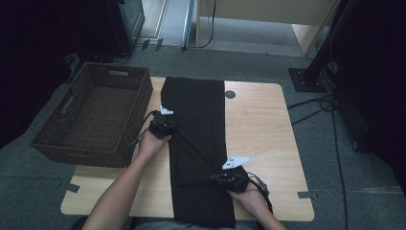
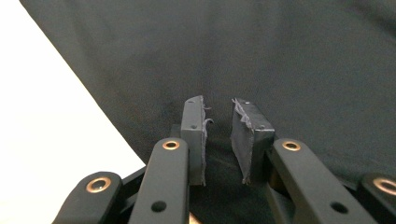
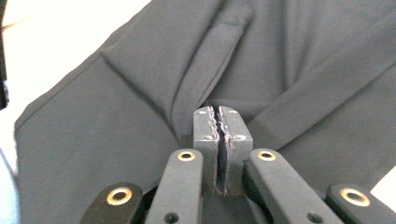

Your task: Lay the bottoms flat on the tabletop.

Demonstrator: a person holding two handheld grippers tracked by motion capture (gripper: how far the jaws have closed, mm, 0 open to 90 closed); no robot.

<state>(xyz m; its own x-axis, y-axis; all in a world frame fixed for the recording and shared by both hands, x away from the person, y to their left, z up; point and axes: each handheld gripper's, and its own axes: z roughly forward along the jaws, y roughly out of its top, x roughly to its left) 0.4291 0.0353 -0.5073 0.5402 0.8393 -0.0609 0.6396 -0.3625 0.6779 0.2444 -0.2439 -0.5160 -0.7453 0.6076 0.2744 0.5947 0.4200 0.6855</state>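
Your left forearm point(image 1: 122, 191) is coming in from the near left, and your left hand point(image 1: 152, 143) is gripping the left hand-held gripper point(image 1: 163, 125), which is pointing right. Its jaws are standing apart with a clear gap between the pads point(image 2: 194, 135). Your right hand point(image 1: 249, 194) is sitting near and to the right, wrapping the right hand-held gripper point(image 1: 229, 179), which is pointing left with its pads point(image 3: 208, 130) pressing together.
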